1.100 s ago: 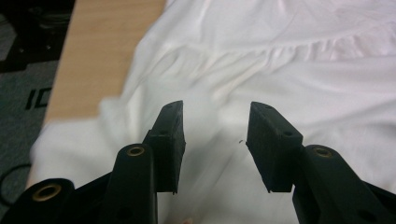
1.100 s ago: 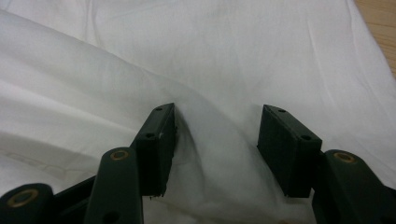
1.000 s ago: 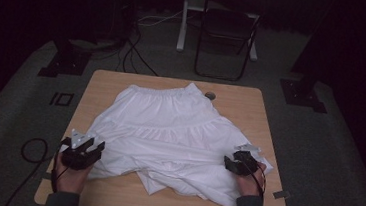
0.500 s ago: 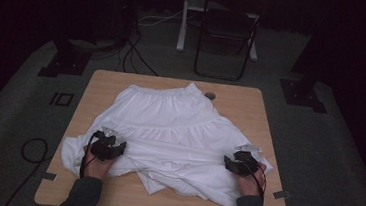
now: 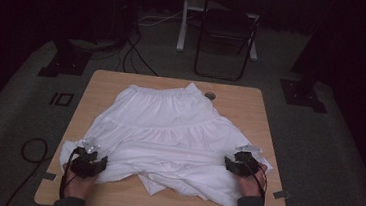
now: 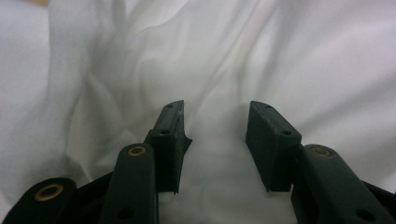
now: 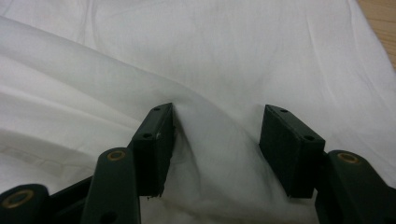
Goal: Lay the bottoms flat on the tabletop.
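Skirt (image 5: 168, 132) hem lies under both my grippers, waistband far side | left gripper (image 5: 87, 161) jaws closing, cloth between, unpinched | right gripper (image 5: 242, 164) parted over fold.

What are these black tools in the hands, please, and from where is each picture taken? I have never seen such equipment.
A person sits at a wooden table and holds a two-jaw gripper in each hand; no robot arm is involved. The high view comes from a fixed camera above the table. In it, the left gripper is at the near left and the right gripper at the near right. The other two pictures come from small cameras riding on each gripper, looking along its black jaws.

A white skirt lies spread on the table, waistband away from the person. Both grippers rest on its near edge. The jaws of the left gripper stand apart with a ridge of cloth between them, and those of the right gripper likewise, so nothing is clamped yet.
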A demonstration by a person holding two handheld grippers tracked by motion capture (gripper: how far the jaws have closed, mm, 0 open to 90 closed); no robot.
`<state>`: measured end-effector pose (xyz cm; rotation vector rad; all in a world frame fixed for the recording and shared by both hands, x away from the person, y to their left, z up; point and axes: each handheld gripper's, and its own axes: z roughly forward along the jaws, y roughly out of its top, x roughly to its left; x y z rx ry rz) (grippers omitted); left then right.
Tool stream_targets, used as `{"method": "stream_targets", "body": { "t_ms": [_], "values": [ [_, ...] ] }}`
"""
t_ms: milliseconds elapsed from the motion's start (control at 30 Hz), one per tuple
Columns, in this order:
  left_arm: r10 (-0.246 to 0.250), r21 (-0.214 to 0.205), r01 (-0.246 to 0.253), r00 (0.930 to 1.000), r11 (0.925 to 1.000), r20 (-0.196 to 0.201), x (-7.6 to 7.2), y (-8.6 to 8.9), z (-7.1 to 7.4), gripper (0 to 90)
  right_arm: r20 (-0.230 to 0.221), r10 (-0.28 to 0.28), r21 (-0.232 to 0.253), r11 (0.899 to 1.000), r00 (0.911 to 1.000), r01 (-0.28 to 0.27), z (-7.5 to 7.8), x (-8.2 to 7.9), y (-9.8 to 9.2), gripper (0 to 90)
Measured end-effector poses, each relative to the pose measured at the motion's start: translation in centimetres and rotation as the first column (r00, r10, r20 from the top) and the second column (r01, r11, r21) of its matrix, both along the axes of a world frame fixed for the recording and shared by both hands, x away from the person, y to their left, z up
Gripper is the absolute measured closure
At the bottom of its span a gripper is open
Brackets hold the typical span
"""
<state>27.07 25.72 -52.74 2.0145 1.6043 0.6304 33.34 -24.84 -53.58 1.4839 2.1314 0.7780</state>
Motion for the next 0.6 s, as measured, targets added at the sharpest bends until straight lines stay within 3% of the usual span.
{"method": "stream_targets", "body": {
  "t_ms": [100, 200, 300, 500, 600],
  "values": [
    [0.002, -0.031, -0.002, 0.9999, 0.9995, -0.011, -1.5, 0.3, 0.1, 57.5, -0.007, 0.0, -0.006, 1.0, 1.0, 0.0, 0.1, -0.3, -0.2, 44.0],
    [0.007, -0.003, -0.007, 0.9997, 1.0, -0.022, -2.6, 0.4, 0.2, 57.4, -0.015, -0.003, -0.021, 1.0, 0.9999, 0.002, 0.2, -0.9, -0.7, 43.5],
    [0.017, -0.009, -0.017, 0.9996, 0.9998, -0.022, -3.6, 0.9, 0.2, 57.3, -0.016, -0.012, -0.034, 0.999, 0.9998, 0.011, 0.3, -1.4, -1.1, 43.5],
    [0.028, -0.011, -0.028, 0.9994, 0.9995, -0.023, -4.6, 1.9, 0.4, 57.3, -0.031, -0.034, -0.061, 0.998, 0.999, 0.032, 0.5, -3.5, -2.5, 42.0],
    [0.035, -0.006, -0.035, 0.9992, 0.9994, -0.017, -4.9, 2.0, 0.5, 57.3, -0.034, -0.048, -0.047, 0.998, 0.9983, 0.046, 0.6, -4.6, -3.4, 41.1]
  ]
}}
